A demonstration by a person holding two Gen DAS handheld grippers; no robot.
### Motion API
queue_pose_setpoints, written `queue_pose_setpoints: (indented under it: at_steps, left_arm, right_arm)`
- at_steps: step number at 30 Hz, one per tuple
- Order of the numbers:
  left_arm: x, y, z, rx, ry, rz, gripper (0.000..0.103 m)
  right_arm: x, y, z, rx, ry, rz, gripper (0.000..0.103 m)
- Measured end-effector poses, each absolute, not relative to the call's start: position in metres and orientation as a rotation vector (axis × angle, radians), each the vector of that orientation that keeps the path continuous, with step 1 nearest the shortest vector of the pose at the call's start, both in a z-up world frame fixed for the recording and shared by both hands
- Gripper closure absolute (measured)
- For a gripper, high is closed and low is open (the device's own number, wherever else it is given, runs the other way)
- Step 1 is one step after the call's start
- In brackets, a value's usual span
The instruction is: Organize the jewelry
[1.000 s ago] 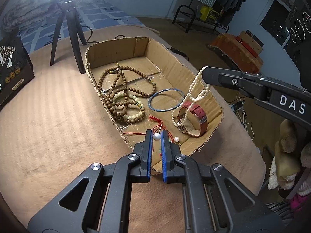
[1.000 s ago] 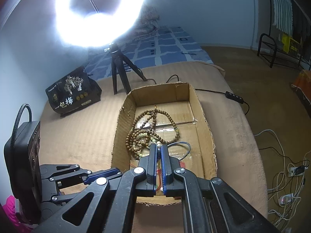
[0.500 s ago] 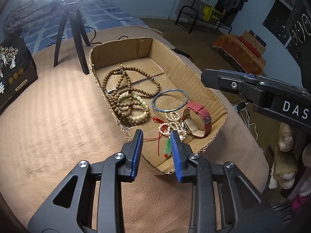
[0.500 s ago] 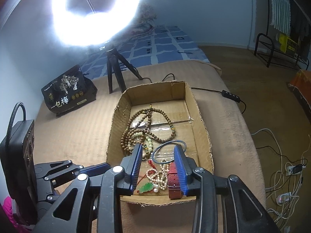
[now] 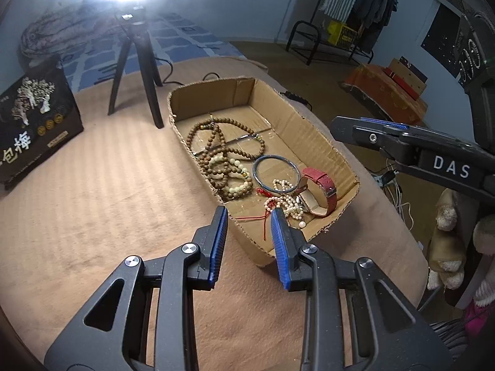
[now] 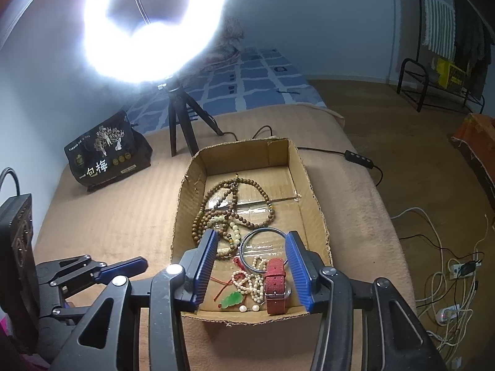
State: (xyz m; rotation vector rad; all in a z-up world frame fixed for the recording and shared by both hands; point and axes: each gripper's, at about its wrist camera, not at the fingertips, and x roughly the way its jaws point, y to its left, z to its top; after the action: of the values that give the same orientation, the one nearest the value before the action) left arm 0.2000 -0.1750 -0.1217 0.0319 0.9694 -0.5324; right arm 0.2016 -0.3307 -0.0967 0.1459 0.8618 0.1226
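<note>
— Holding anything in your left gripper [image 5: 249, 213]?

— No. Its blue fingers [image 5: 219, 241] stand apart with nothing between them, above the near rim of the cardboard box [image 5: 312, 123].

— And your right gripper [image 6: 251, 244]?

— Spread wide and empty too. Between its fingers lies the pearl necklace [image 6: 249, 279], heaped on the box floor, the red watch [image 6: 274, 284] touching it at three o'clock, the blue bangle [image 6: 263, 249] at twelve, the wooden beads [image 6: 235, 207] beyond.

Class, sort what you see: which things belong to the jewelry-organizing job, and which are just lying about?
Job: cardboard box, wooden bead necklace, blue bangle, pearl strand, red watch, jade pendant.

Lying about: ring light tripod, black bag, power cables.
</note>
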Motion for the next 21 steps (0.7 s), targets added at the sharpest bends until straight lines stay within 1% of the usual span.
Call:
queue_pose_setpoints:
  at_steps: [5,7,11,13,16,20,21]
  left_arm:
    - [0.187,-0.163,-0.106,0.033,0.933,-0.518,0.075]
    - [0.18,-0.158,-0.099,0.034,0.919,-0.514,0.075]
    - [0.166,-0.148,-0.087,0.039,0.887,-0.502,0.075]
    - [0.159,-0.143,-0.08,0.036,0.873,-0.496,0.075]
    - [0.146,-0.137,-0.071,0.037,0.852,-0.488,0.075]
    - [0.126,-0.132,-0.056,0.055,0.809,-0.48,0.075]
    - [0.121,-0.131,-0.052,0.058,0.795,-0.478,0.075]
  right_arm:
    - [0.19,-0.324,-0.085,0.119,0.838,0.111,0.046]
    - [0.186,-0.322,-0.081,0.107,0.828,0.105,0.042]
    - [0.174,-0.313,-0.068,0.068,0.798,0.091,0.036]
    - [0.167,-0.308,-0.063,0.055,0.784,0.093,0.03]
    - [0.155,-0.302,-0.053,0.043,0.759,0.092,0.026]
    - [0.14,-0.295,-0.042,0.046,0.724,0.09,0.023]
    - [0.137,-0.294,-0.04,0.049,0.718,0.092,0.017]
